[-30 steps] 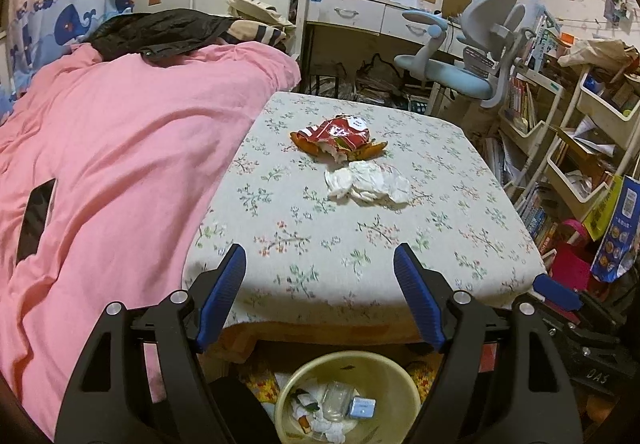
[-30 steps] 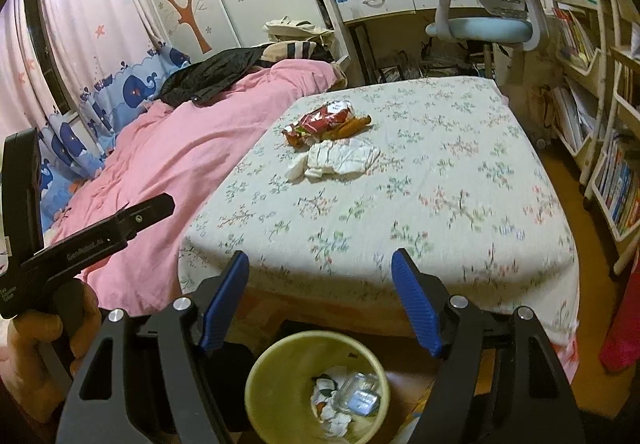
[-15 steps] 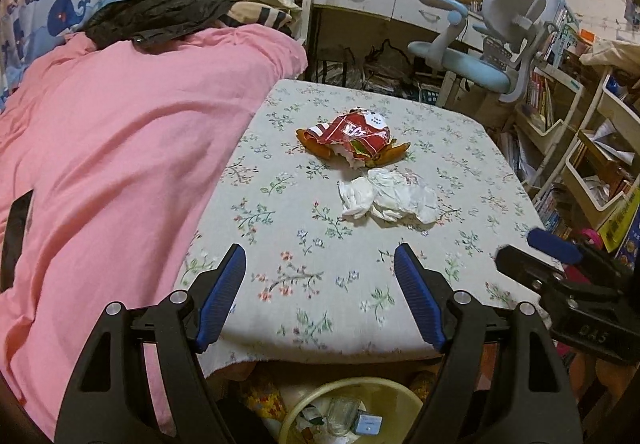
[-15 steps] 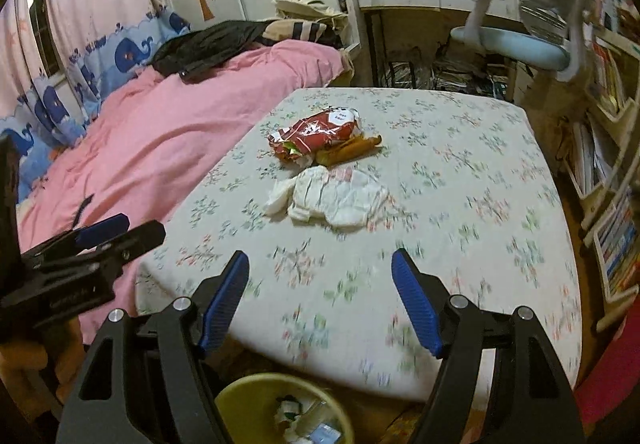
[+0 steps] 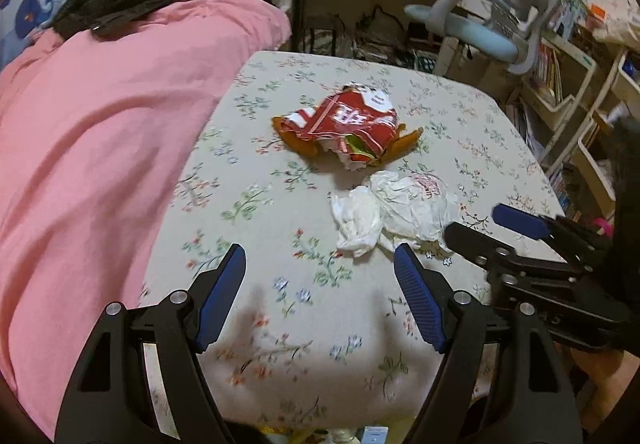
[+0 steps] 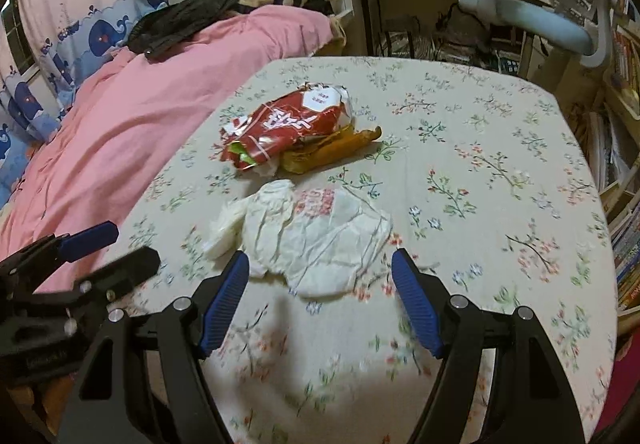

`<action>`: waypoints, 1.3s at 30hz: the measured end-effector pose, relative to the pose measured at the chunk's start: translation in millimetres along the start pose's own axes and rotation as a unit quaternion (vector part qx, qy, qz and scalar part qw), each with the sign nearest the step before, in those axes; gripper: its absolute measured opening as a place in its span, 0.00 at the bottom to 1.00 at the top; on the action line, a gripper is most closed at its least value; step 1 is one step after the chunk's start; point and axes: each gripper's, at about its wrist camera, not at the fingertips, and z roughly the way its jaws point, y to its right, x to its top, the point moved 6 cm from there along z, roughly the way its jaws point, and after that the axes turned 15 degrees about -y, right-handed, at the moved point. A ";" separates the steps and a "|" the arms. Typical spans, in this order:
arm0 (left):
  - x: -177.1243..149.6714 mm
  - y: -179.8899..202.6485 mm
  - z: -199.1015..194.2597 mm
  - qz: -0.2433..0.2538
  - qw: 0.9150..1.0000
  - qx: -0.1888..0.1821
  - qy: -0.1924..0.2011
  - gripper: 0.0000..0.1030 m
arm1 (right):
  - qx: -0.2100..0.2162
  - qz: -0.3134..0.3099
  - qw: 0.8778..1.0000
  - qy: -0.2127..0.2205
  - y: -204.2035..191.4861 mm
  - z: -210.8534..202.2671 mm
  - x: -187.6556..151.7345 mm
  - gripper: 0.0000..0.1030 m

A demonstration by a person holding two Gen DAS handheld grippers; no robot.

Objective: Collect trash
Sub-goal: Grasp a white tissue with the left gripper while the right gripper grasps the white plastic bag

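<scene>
While both grippers hang over the near edge of the flowered tablecloth [image 5: 256, 147], I log the scene view by view.

Left wrist view. Item one: left gripper [image 5: 320, 276], jaws wide, holding nothing, over bare cloth. Item two: crumpled white wrapper [image 5: 394, 213], lying just beyond and right of the right-hand jaw. Item three: red snack bag [image 5: 348, 123], farther off near the table's centre, lying on an orange wrapper [image 5: 404, 145] that shows at both its ends. Item four: right gripper [image 5: 492, 232], entering from the right, tips near the white wrapper's right edge. Item five: pink bedcover [image 5: 100, 131] along the left.

Right wrist view. Item one: right gripper [image 6: 320, 280], jaws wide, empty, with the white wrapper [image 6: 316, 236] lying between and just beyond the fingertips. Item two: red snack bag [image 6: 288, 123], beyond the wrapper, with the orange wrapper [image 6: 332, 149] under its right side. Item three: left gripper [image 6: 108, 248], low at left, apart from the trash.

Handling note: I judge the white wrapper to be the right gripper's pick. I would push forward until the crumpled bulk sits between the pads, keep the tips low but clear of the cloth so it is not pinched, then close on the thickest fold.
</scene>
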 end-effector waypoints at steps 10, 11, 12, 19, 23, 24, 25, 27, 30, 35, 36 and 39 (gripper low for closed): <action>20.7 7.5 34.9 0.023 0.999 -0.004 -0.030 0.71 | 0.037 -0.010 0.999 -0.033 6.9 14.3 4.4 0.07; 22.8 6.9 37.6 0.024 0.999 -0.004 -0.031 0.71 | 0.034 -0.010 0.999 -0.027 9.8 8.7 3.7 0.06; 24.1 6.9 39.8 0.025 0.999 -0.004 -0.032 0.71 | 0.033 -0.008 0.999 -0.023 13.6 3.8 2.7 0.03; 30.8 20.1 51.1 0.052 0.998 -0.016 -0.038 0.71 | 0.041 0.041 0.998 0.014 49.3 -26.1 2.0 0.03; 32.1 31.7 61.2 0.078 0.996 -0.007 -0.045 0.67 | 0.064 0.055 0.996 0.012 53.7 -25.6 5.2 0.12; 32.4 30.9 65.8 0.078 0.996 -0.008 -0.054 0.52 | 0.072 0.056 0.996 0.007 51.4 -21.7 6.8 0.30; 33.1 29.5 67.2 0.077 0.996 -0.007 -0.055 0.48 | 0.076 0.054 0.996 0.005 46.5 -16.9 8.6 0.43; 35.2 24.3 64.5 0.067 0.996 -0.024 -0.062 0.21 | 0.076 0.046 0.996 0.012 36.9 -14.6 10.9 0.65; 39.0 9.2 53.9 0.029 0.997 -0.049 -0.059 0.20 | 0.077 0.022 0.997 -0.001 15.7 -4.3 17.6 0.64; 44.9 -12.2 29.9 -0.013 0.997 -0.066 -0.032 0.20 | 0.025 -0.018 0.999 -0.041 -2.1 20.1 18.1 0.25; 45.7 -17.3 27.0 -0.023 0.997 -0.068 -0.030 0.20 | 0.034 -0.010 0.999 -0.035 0.5 16.3 18.4 0.16; 47.8 -29.0 21.7 -0.046 0.996 -0.075 -0.027 0.20 | 0.081 0.017 0.997 -0.012 13.6 -3.6 20.4 0.11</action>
